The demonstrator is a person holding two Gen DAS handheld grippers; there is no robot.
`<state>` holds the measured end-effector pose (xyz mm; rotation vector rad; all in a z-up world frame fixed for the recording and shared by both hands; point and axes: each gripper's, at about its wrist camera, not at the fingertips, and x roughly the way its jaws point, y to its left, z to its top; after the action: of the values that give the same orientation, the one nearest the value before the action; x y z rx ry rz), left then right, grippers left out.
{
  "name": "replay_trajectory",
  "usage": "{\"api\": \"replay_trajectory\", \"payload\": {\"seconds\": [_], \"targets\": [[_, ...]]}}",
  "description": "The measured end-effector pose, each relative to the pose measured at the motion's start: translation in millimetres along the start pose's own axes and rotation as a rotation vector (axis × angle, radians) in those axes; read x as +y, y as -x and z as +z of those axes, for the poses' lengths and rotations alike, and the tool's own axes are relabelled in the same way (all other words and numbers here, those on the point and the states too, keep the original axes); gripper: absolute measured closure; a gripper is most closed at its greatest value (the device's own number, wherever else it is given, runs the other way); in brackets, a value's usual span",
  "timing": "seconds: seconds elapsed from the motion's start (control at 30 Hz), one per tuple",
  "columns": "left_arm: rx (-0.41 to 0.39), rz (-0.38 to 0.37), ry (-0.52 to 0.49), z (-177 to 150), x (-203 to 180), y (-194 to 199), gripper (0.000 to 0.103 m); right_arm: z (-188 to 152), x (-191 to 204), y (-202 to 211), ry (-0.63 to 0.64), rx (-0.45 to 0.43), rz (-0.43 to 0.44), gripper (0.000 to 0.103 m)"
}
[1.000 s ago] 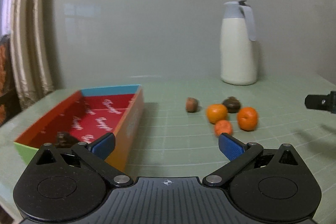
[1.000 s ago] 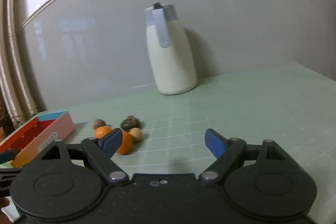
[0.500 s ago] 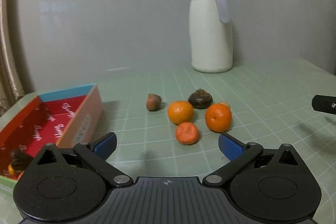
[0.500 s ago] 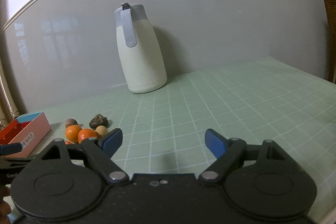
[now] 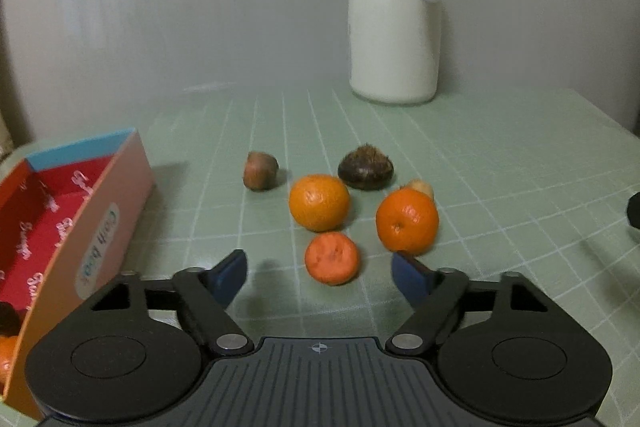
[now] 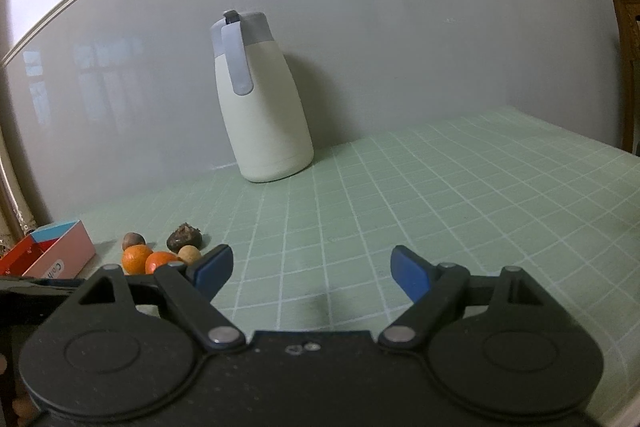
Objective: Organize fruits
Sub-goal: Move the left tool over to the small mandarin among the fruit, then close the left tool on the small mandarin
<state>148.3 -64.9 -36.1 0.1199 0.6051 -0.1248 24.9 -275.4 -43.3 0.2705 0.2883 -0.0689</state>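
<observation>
Fruit lay loose on the green gridded surface (image 5: pixel 500 163) ahead of the left gripper (image 5: pixel 320 273), whose jaws were closing with nothing yet pressed between them; the small reddish tangerine (image 5: pixel 332 258) sat just ahead, midway between the jaws. A clean pick would likely need the jaws pushed further around it, clear of the larger orange (image 5: pixel 407 219) by the right-hand jaw. The box (image 5: pixel 108 195) stood beyond the left-hand jaw. The right gripper (image 6: pixel 311 269) hung wide open, empty.

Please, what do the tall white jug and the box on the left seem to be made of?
The jug: probably plastic or painted metal; its body is smooth and matte cream-white, with a grey-blue lid and handle that look like plastic. The box: likely thin printed cardboard, because its walls are flat, folded and thin, with printed lettering.
</observation>
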Motion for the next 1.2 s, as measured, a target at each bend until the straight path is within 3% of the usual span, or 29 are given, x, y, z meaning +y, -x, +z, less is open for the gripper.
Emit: {"api": "replay_trajectory", "payload": {"seconds": [0.27, 0.33, 0.53, 0.93, 1.2], "targets": [[0.023, 0.008, 0.0, 2, -2, -6, 0.038, 1, -3, 3, -0.012, -0.002, 0.006, 0.017], [0.017, 0.005, -0.01, 3, -4, -5, 0.05, 1, -3, 4, -0.013, -0.004, 0.007, 0.017], [0.013, -0.002, -0.015, 4, -8, -2, 0.06, 1, -2, 6, -0.01, -0.006, 0.013, 0.017], [-0.002, -0.014, -0.019, 2, -7, -1, 0.071, 3, -1, 6, -0.013, -0.003, 0.019, 0.017], [-0.019, -0.02, -0.011, -2, -6, 0, 0.071, 2, 0, 7, -0.013, -0.001, 0.027, 0.017]]}}
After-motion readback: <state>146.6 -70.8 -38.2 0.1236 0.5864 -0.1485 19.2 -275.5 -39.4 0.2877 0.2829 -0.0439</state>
